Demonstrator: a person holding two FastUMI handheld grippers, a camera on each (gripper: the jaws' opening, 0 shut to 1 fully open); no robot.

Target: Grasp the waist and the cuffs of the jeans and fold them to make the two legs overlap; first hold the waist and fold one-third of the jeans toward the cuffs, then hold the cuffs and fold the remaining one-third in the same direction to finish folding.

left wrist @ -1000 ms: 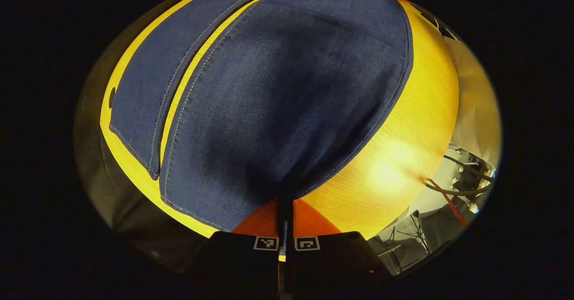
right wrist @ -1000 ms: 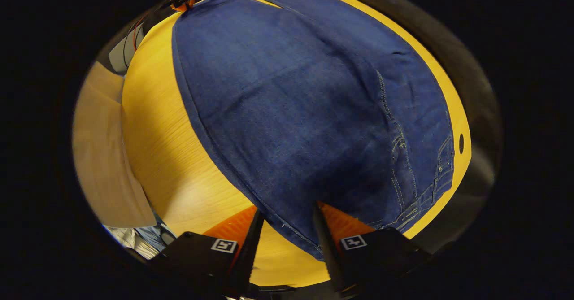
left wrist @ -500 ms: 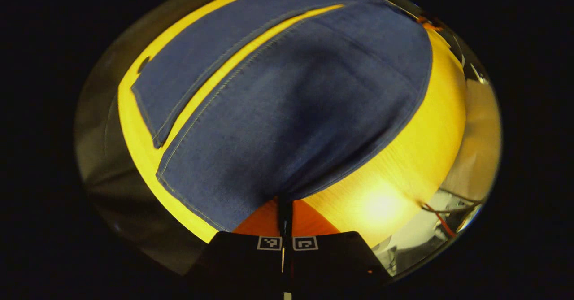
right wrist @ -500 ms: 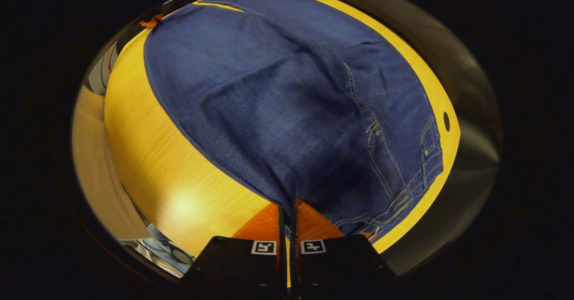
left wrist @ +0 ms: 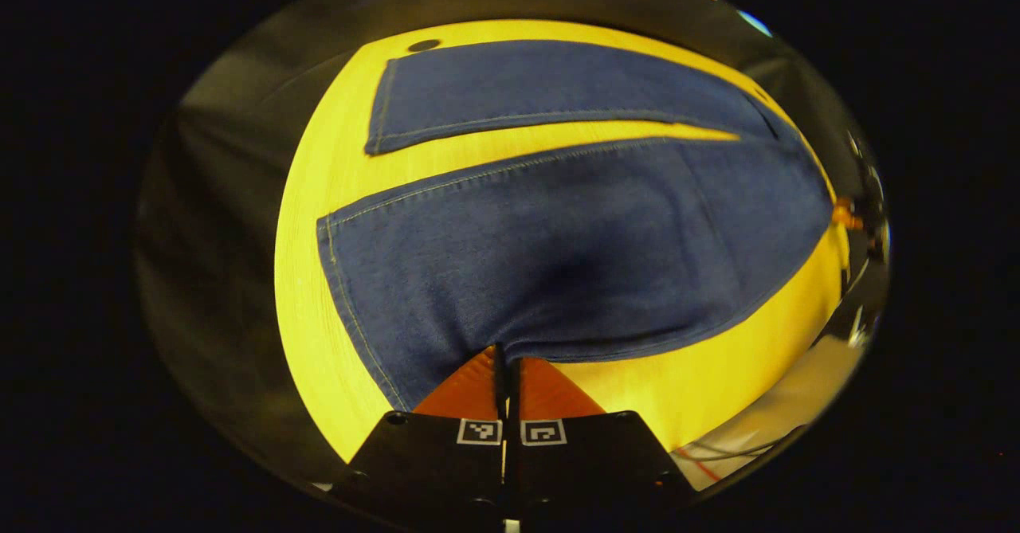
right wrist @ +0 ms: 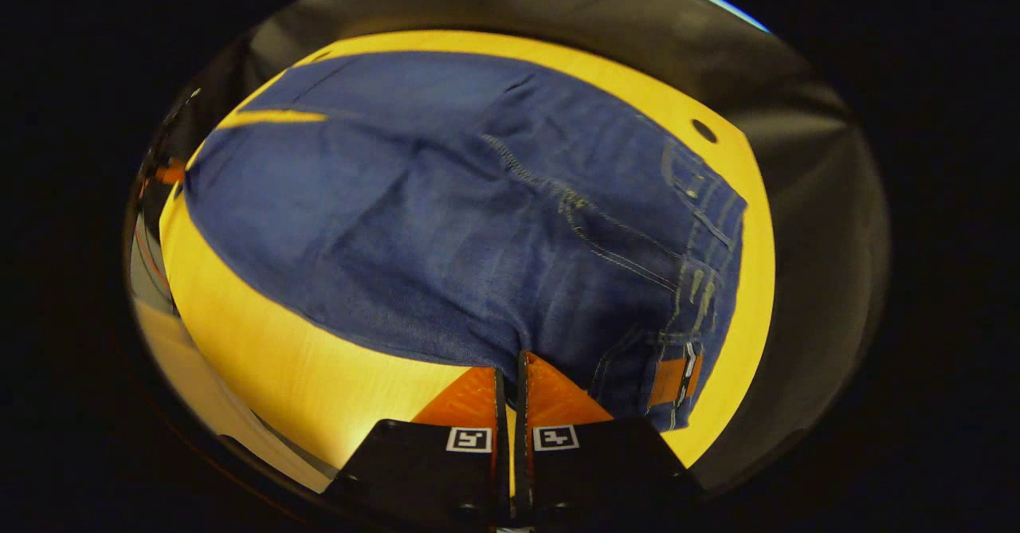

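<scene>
I've both hand-held grippers, left [left wrist: 504,362] & right [right wrist: 511,366], pinching the dark-blue denim jeans' [left wrist: 558,254] near edge at cuff & waist, so 1 leg can swing over the other on the yellow wooden bench [left wrist: 311,198].

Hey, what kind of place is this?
Probably a staged recording booth, not a home: dark blue denim jeans lie on a bare yellow wooden table, dark cloth walls stand close behind.

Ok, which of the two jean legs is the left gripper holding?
The near leg, its edge pinched in the left gripper; the far leg lies flat beyond a strip of table.
</scene>
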